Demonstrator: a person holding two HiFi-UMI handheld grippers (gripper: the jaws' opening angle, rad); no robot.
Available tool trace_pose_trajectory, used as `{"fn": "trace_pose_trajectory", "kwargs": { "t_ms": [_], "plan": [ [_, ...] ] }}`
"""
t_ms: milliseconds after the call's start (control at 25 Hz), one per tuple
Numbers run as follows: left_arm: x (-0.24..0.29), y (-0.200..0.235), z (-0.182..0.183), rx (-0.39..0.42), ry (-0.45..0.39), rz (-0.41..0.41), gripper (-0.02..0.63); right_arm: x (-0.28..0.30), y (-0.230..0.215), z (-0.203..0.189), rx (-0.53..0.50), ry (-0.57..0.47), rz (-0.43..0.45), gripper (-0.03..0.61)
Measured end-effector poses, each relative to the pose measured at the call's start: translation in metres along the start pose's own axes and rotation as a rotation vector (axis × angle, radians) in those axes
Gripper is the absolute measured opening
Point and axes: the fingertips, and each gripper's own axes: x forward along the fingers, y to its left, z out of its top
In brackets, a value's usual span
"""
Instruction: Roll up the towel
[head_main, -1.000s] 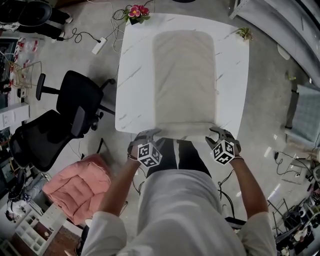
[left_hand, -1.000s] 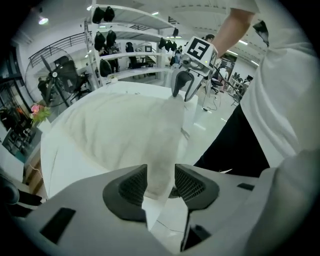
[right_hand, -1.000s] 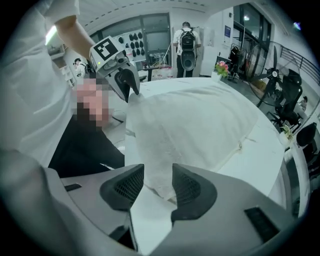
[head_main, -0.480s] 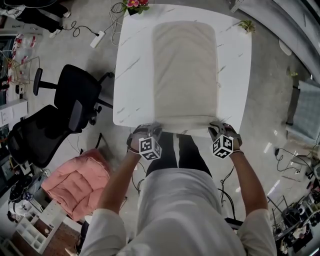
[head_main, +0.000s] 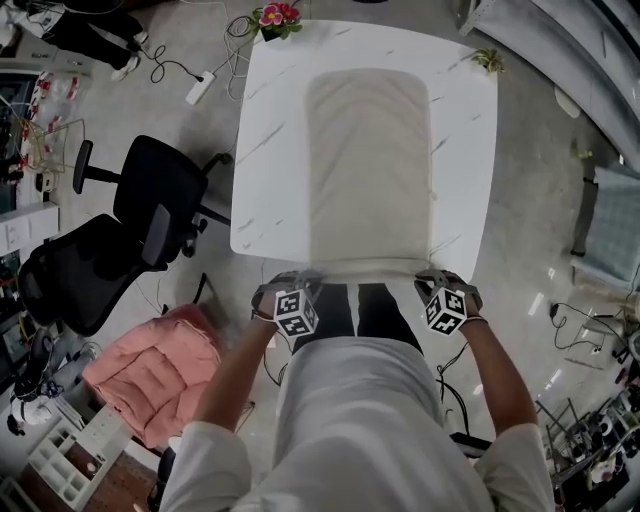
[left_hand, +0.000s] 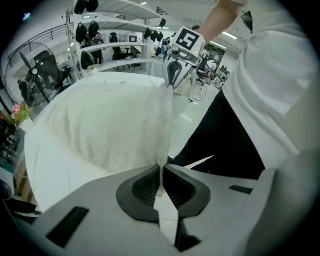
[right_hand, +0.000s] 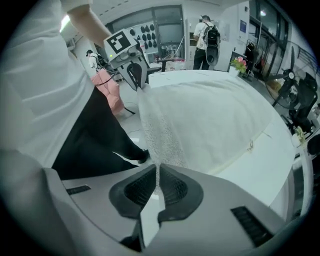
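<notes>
Stretching lengthwise, the towel (head_main: 367, 165) runs near-to-far across the table (head_main: 465, 150).

Rough cloth, smooth stone-look surface, matt plastic

The towel (head_main: 368, 170) is cream terry cloth, matt, with a rough looped pile; the tabletop (head_main: 465, 150) is white, smooth, grey-veined like marble. The left hand-held gripper (left_hand: 161, 171) and right hand-held gripper (right_hand: 157, 172) have matt grey plastic shells and dark ribbed pads (left_hand: 145, 187).

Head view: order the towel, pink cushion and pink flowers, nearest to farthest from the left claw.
1. towel: near edge in left claw, jaws just closed on it.
2. pink cushion: floor, lower left.
3. pink flowers: far-left table corner.
</notes>
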Motion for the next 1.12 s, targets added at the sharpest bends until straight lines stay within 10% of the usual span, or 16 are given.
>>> {"fn": "trace_pose_trajectory", "kwargs": {
  "t_ms": [560,800,1120],
  "plan": [
    [-0.020,0.057,0.018,-0.072,-0.021,-0.179,0.040,-0.007,-0.059,0.020,0.103,0.022,0.124,0.034],
    [-0.018,0.102,0.024,-0.109,-0.009,-0.072,0.049,-0.006,-0.102,0.032,0.110,0.016,0.058,0.046],
    [0.002,0.145,0.008,-0.186,0.043,0.165,0.207,0.011,-0.142,0.026,0.113,0.049,-0.198,0.218]
  ]
}}
